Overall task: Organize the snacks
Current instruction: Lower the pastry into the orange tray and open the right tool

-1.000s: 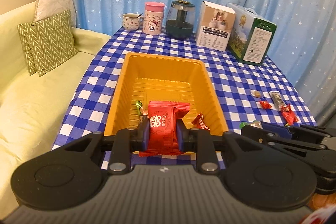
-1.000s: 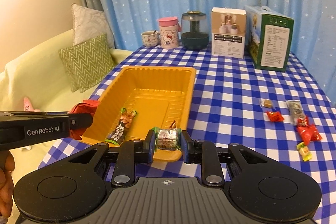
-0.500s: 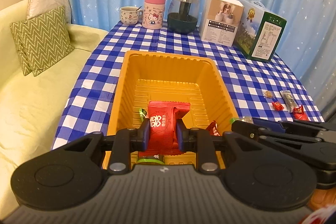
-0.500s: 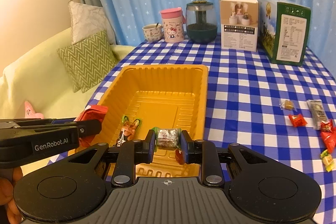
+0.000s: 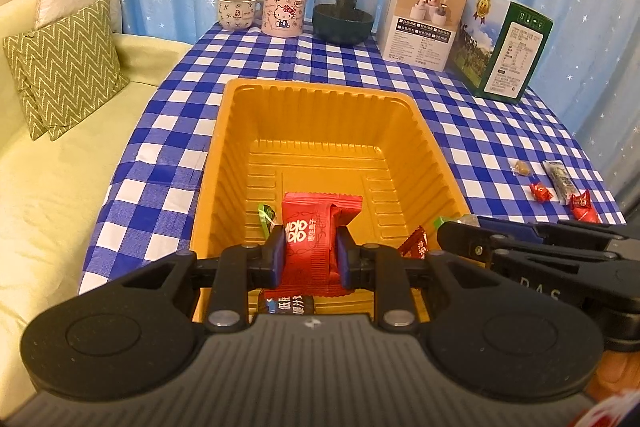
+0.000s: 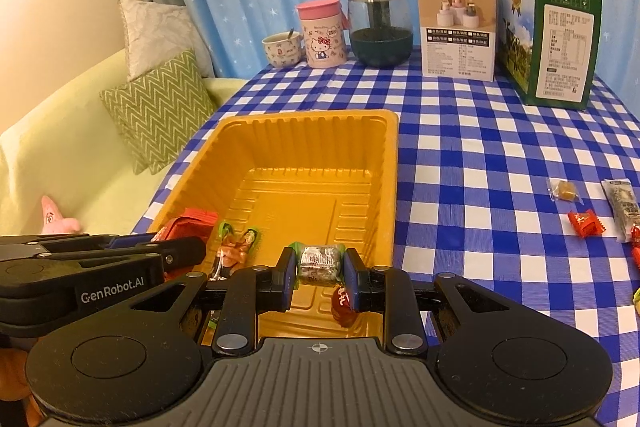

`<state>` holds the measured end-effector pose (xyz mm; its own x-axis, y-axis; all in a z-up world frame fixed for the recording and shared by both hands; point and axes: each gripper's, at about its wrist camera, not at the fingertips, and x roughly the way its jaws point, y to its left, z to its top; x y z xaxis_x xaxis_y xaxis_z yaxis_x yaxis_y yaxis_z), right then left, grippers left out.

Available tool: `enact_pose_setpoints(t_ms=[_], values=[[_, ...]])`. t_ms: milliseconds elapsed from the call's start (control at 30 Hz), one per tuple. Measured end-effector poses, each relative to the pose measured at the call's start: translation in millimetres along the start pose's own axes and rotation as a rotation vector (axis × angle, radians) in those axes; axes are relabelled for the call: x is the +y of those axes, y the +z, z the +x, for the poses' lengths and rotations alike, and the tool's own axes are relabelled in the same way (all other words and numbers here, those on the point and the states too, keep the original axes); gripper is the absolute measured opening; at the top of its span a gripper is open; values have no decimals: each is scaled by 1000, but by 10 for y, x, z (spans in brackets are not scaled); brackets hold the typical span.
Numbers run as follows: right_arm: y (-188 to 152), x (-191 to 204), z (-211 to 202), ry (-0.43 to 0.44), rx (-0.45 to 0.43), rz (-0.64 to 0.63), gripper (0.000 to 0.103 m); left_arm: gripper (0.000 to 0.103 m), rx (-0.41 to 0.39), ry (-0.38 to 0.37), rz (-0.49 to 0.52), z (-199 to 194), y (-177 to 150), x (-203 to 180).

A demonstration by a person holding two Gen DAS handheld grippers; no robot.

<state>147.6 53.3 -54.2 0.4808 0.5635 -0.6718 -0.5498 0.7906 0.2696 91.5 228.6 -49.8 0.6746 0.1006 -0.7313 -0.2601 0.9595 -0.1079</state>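
An orange plastic tray (image 5: 320, 95) (image 6: 388, 155) sits on the blue checked tablecloth. Over its near end my left gripper (image 5: 310, 253) is shut on a red snack packet (image 5: 314, 227). My right gripper (image 6: 320, 265) is shut on a small silver candy with green ends (image 6: 320, 259), also above the tray's near end. On the tray floor lie a green-tipped bar (image 6: 236, 247), a small red candy (image 5: 416, 243) (image 6: 343, 303) and a dark packet (image 5: 286, 303). The right gripper's side shows at the lower right of the left wrist view.
Loose candies (image 6: 586, 223) (image 5: 540, 191) and a grey bar (image 6: 622, 205) lie on the cloth to the right. At the back stand a cup (image 5: 234, 11), pink tumbler (image 5: 286, 7), dark jar (image 5: 346, 9), white box (image 5: 424, 17) and green box (image 5: 506, 39). A sofa with cushions (image 5: 60, 67) is on the left.
Both grippers have moved forward and down over the tray's near end, each keeping its grip on its snack. The tray looks closer and larger.
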Motion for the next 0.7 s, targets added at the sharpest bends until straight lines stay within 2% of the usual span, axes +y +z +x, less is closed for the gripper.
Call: enact_pose_setpoints(t_ms=[67, 133, 300, 700], values=[[3, -5, 19, -1, 2, 0, 26, 24, -6, 4, -8, -1, -8, 24], [9, -12, 26, -1, 4, 4, 26, 32, -7, 11, -14, -19, -13, 48], [16, 10, 6, 2, 0, 2, 26, 36, -19, 43, -11, -122, -49, 108], [35, 110, -14, 34, -15, 10, 26, 38, -44, 72, -35, -321, -112, 251]])
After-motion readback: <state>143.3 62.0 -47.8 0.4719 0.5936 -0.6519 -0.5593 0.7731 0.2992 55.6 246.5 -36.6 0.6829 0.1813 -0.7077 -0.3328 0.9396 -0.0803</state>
